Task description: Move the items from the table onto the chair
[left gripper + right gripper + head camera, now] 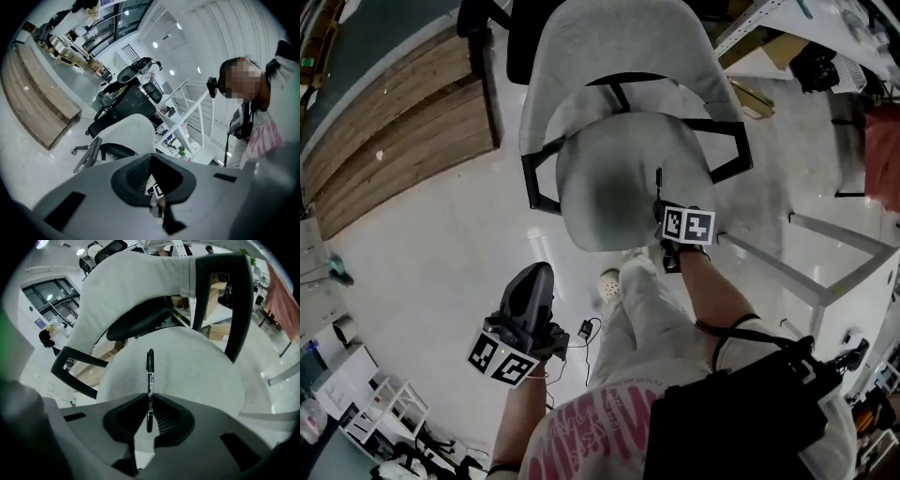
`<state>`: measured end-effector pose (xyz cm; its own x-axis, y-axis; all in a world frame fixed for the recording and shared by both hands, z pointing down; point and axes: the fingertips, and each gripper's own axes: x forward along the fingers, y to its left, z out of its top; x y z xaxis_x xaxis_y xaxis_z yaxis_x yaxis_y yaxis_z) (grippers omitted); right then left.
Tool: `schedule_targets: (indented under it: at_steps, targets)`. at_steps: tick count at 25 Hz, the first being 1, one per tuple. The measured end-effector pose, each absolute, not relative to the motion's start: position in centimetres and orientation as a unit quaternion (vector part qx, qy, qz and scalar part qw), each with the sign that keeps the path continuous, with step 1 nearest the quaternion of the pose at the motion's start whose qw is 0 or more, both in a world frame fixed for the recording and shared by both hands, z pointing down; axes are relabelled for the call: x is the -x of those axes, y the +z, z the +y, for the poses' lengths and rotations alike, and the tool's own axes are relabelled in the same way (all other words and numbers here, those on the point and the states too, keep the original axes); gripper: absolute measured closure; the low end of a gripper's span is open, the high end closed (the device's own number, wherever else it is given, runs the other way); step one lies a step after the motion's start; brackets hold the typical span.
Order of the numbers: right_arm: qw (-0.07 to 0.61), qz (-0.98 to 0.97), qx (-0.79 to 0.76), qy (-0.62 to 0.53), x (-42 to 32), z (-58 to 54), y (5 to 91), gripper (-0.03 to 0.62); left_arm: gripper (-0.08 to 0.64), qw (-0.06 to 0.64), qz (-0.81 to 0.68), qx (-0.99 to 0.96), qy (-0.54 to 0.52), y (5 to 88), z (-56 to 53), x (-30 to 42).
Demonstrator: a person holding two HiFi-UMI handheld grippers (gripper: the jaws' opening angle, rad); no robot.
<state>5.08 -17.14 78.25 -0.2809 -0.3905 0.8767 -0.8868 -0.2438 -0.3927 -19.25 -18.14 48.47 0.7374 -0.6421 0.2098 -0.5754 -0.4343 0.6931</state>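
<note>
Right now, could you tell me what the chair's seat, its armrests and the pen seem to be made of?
Seat: likely light grey fabric over padding, matt and evenly textured. Armrests: probably black plastic, smooth, hard-edged. Pen: seemingly black plastic, slightly glossy, with a pale printed band.

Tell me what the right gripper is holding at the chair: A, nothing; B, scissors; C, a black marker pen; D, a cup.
C: the right gripper has its jaws closed on a black marker pen, which points out over the grey chair seat.
</note>
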Motion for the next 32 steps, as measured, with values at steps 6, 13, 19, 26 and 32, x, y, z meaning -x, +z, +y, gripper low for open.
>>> schedule_targets:
  at_steps: [6,13,19,26,32]
  targets:
    - [0.234,-0.552,-0.545,0.586,-4.0,-16.9,80.4,0.541,0.551,0.412,-0.337,-0.846,-0.023,50.8,-18.1,17.3]
    - [0.241,-0.546,-0.548,0.586,-4.3,-16.9,81.4,0.540,0.551,0.429,-0.324,-0.843,-0.010,51.4,-17.8,15.3]
    - [0.210,-0.537,-0.576,0.580,-6.1,-16.9,79.2,0.443,0.551,0.417,-0.300,-0.858,-0.008,50.1,-16.5,14.7]
    - [-0.012,-0.580,-0.580,0.571,-9.6,-18.5,67.6,0.449,0.551,0.338,-0.269,-0.901,-0.039,44.2,-15.9,14.2]
    - [-0.159,-0.670,-0.490,0.534,-6.2,-16.1,50.8,0.580,0.551,0.298,-0.278,-0.912,-0.057,39.2,-15.0,15.0]
